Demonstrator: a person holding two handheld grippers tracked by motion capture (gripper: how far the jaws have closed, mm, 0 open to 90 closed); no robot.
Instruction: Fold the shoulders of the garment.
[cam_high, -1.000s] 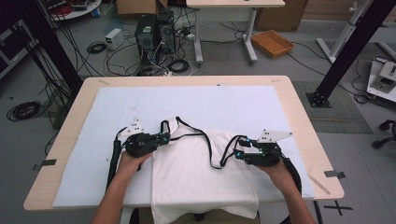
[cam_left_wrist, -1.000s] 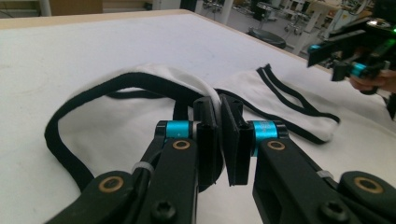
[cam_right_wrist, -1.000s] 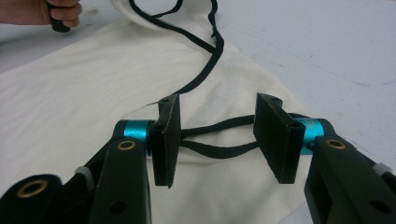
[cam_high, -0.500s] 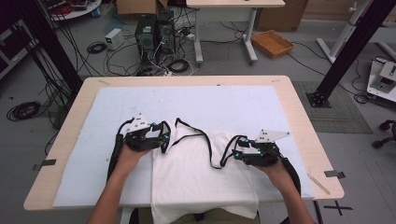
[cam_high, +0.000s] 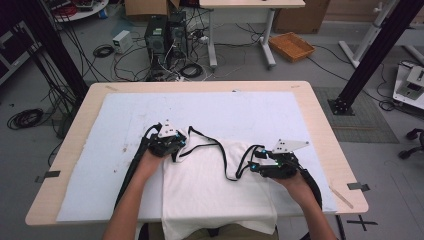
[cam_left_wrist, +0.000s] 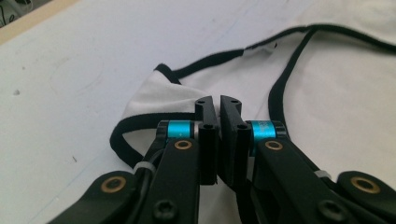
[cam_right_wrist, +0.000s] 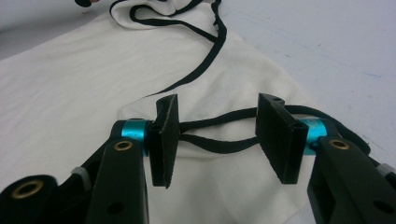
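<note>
1. L gripper (cam_left_wrist: 218, 105): your jaws have just closed, nearly pad to pad, on the white garment (cam_high: 215, 185) at its black-trimmed corner (cam_left_wrist: 154, 100); cloth lies just past the tips. Check it's pinched before lifting.
2. R gripper (cam_right_wrist: 218, 128): jaws open, black strap (cam_right_wrist: 219, 133) lying between them, untouched. Close on both strands.
3. Then pull apart evenly.

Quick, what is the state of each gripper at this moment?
Left gripper: jaws just closed, nearly shut; a grip on the white garment cannot be told.
Right gripper: open, black strap between the jaws, unpressed.
</note>
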